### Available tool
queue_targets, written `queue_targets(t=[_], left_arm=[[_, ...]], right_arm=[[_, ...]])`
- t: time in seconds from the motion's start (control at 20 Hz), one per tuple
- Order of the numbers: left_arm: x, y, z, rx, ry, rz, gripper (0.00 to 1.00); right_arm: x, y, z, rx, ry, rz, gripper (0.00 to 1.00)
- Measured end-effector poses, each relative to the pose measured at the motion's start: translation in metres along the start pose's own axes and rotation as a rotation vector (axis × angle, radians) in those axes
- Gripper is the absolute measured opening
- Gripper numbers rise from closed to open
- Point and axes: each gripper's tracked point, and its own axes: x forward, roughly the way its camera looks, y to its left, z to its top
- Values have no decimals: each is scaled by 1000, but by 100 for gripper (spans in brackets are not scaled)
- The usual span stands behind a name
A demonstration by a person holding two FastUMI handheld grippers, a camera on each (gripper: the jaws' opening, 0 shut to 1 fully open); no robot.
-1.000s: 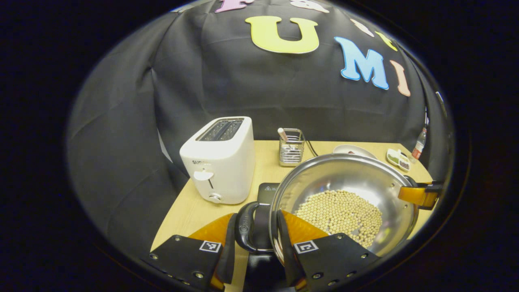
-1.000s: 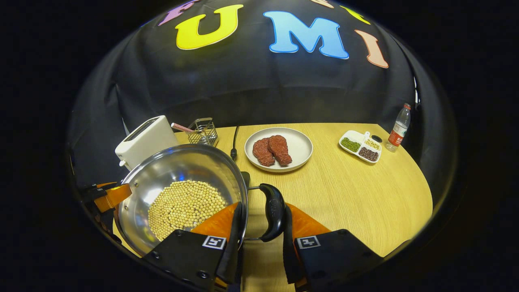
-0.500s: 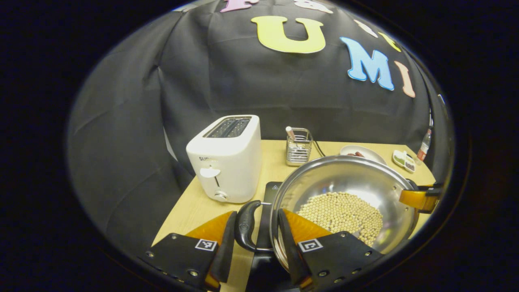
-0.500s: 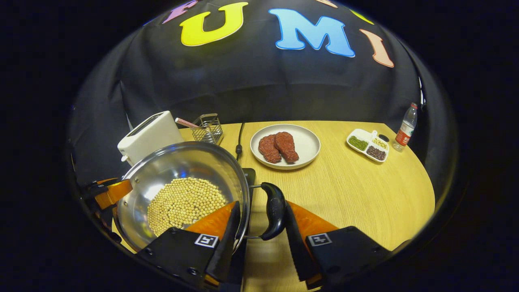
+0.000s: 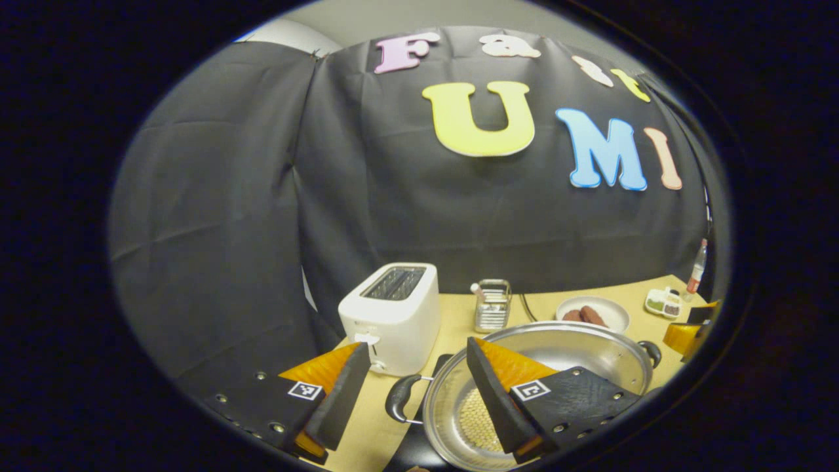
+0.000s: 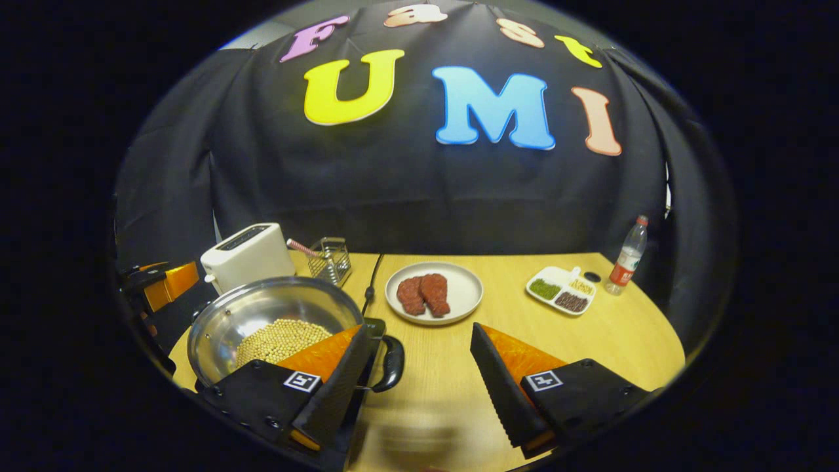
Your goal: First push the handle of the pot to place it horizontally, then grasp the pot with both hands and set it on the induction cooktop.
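Wooden table (image 6: pixel 564 341), toaster (image 6: pixel 248 255), cooktop (image 6: pixel 371 328), steak plate (image 6: pixel 459 298), bottle (image 6: pixel 626 257)

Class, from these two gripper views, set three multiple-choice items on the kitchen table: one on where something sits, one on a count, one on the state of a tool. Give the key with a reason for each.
1. Where does the steel pot sit?
A. on the black induction cooktop
B. on the white plate
C. on top of the toaster

2. How many pieces of meat lie on the white plate?
A. one
B. two
C. four

3. How does the right tool stand?
A. shut on a pot handle
B. shut on the bottle
C. open, holding nothing

Key: 1 A, the cooktop's black edge shows under the pot; 2 B, two red pieces lie side by side; 3 C, its fingers stand wide apart with the pot handle free between them.
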Motion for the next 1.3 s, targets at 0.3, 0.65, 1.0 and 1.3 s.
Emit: queue_targets(t=[0.3,0.65,1.0,1.3], left_arm=[[-85,-82,60,-19,-125,-59,86],[-196,-189,101,-29,-208,-157,88],[-314,-254,126,-52,-289,-179,86],[-389,-263,129,-95,-331,-199,86]], right_arm=[[-74,-69,45,-37,-184,-12,98],[-181,-169,60,-59,-327,-61,96],[-279,-249,54,5,-421,-86,99],[-343,-288,43,-10,-462,-136,98]])
